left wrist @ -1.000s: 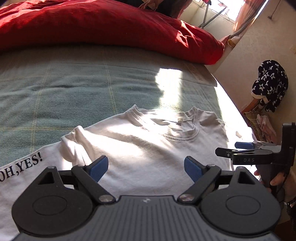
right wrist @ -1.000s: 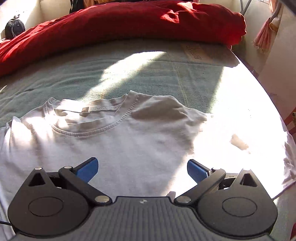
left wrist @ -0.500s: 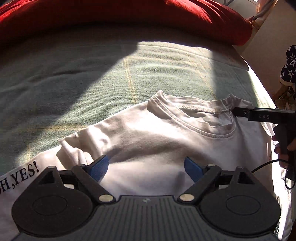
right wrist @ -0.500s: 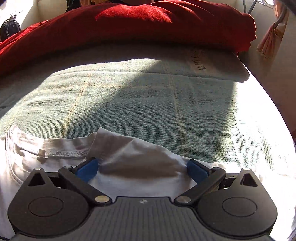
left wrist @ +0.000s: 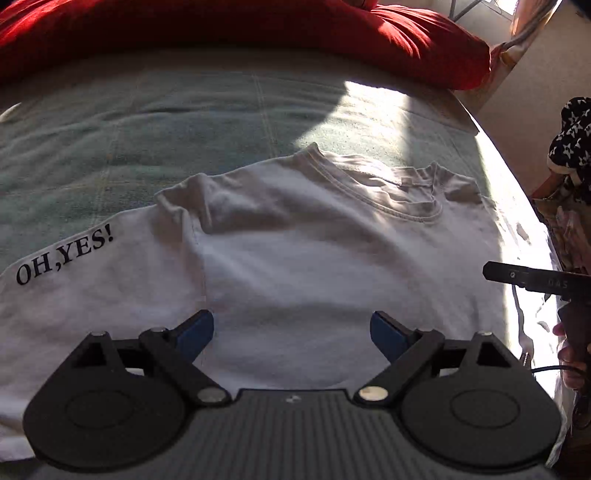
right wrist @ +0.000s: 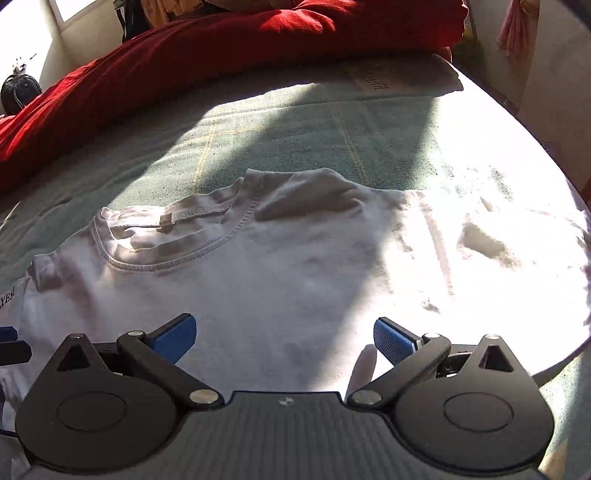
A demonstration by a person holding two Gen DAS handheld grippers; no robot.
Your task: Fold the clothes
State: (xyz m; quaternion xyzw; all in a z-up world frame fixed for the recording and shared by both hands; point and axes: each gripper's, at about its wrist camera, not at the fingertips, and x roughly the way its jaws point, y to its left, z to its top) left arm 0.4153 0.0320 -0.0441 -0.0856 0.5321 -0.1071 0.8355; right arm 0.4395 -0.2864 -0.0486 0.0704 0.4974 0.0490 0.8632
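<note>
Left wrist view: your left gripper (left wrist: 291, 328) is spread wide, blue pads (left wrist: 195, 330) clear of the cloth, hovering over the white T-shirt (left wrist: 295, 258). The shirt lies face down and flat on the green blanket (left wrist: 147, 122), collar (left wrist: 388, 192) toward the red duvet (left wrist: 258, 26) at the bed's far edge, the "OH,YES!" sleeve (left wrist: 62, 258) out toward the left edge. Your right gripper's finger (left wrist: 524, 277) shows over the shirt's right side.

Right wrist view: your right gripper (right wrist: 284, 336) is also spread, nothing between the pads. T-shirt (right wrist: 277, 277) below it, right sleeve in harsh sun near the bed's right edge.
</note>
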